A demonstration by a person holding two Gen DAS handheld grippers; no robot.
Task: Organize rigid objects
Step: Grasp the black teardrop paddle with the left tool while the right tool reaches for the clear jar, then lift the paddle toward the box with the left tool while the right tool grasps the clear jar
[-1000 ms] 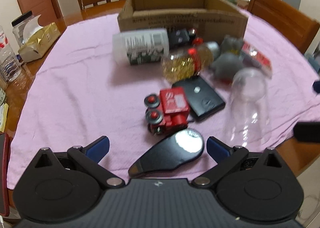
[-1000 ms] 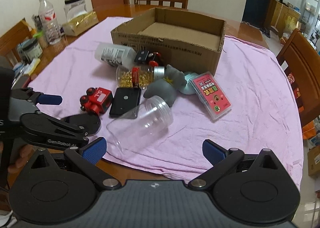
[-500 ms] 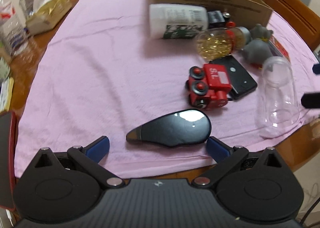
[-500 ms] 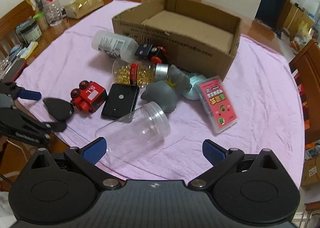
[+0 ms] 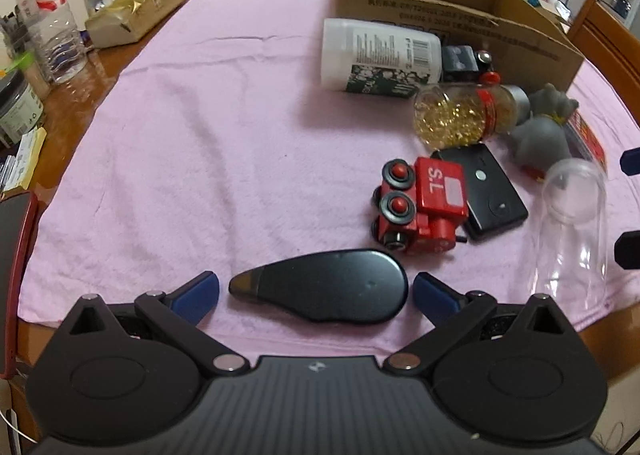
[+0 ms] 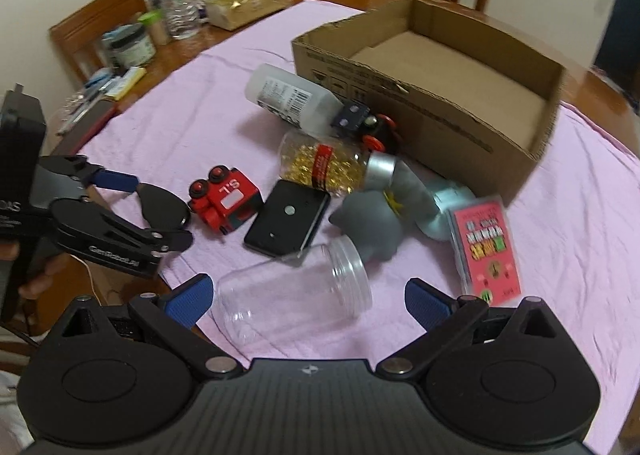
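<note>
Left wrist view: the left claw [image 5: 316,289], spread wide, has been brought down around the black teardrop object [image 5: 324,297]; at 1 o'clock sits the cardboard box [image 5: 460,31]. The right claw [image 6: 308,301], also wide, brackets the clear jar [image 6: 292,305]. Two grasps seem imminent.

You have one cardboard box [image 6: 460,103], two toy trains [image 6: 226,199], three jars or bottles on the cloth [image 6: 296,299], one black case [image 6: 288,217], one card pack [image 6: 486,247] and one teardrop-shaped black piece [image 5: 328,285].
</note>
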